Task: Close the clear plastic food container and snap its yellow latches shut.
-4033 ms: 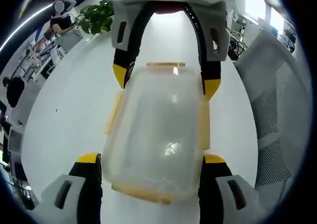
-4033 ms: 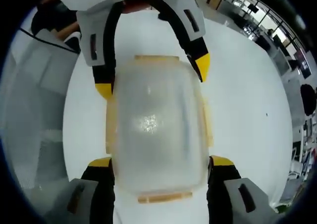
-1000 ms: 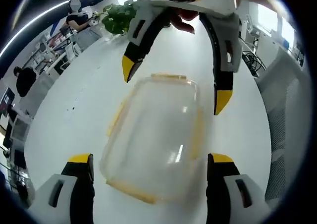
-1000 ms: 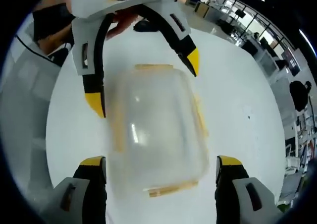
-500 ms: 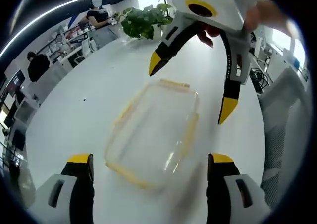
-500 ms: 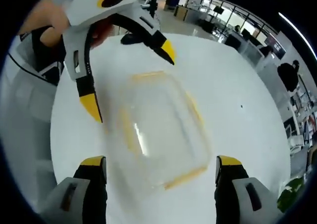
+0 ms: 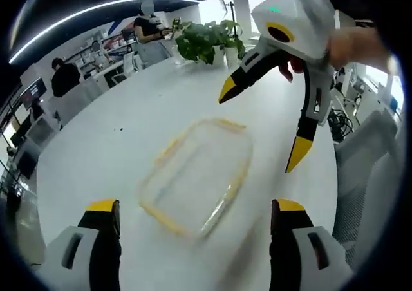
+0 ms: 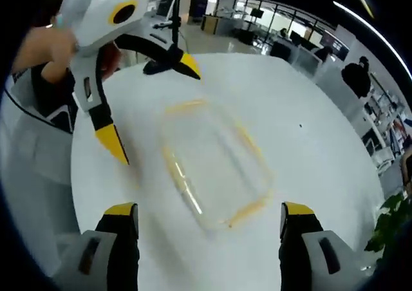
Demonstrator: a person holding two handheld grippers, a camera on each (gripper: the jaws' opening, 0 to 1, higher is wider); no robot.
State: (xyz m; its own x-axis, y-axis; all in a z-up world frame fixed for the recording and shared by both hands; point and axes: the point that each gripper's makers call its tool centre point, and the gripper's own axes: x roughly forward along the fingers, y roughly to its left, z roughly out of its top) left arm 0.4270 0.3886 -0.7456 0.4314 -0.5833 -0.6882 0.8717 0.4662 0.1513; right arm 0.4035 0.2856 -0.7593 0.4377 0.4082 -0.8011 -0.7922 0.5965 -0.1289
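Left gripper view: the container (image 7: 196,175), clear with yellow latches (image 7: 168,150) along its edges, lies flat on the white table (image 7: 116,149). The left gripper (image 7: 191,208) hangs above its near end, jaws spread wide and holding nothing. Beyond the container the right gripper (image 7: 261,129) hovers, jaws wide apart, empty. A plant (image 7: 205,41) stands past the container.

Right gripper view: the container (image 8: 215,165) lies on the table (image 8: 302,156). The right gripper (image 8: 210,208) hangs wide open near it; the left gripper (image 8: 154,107) is beyond it, spread and empty.
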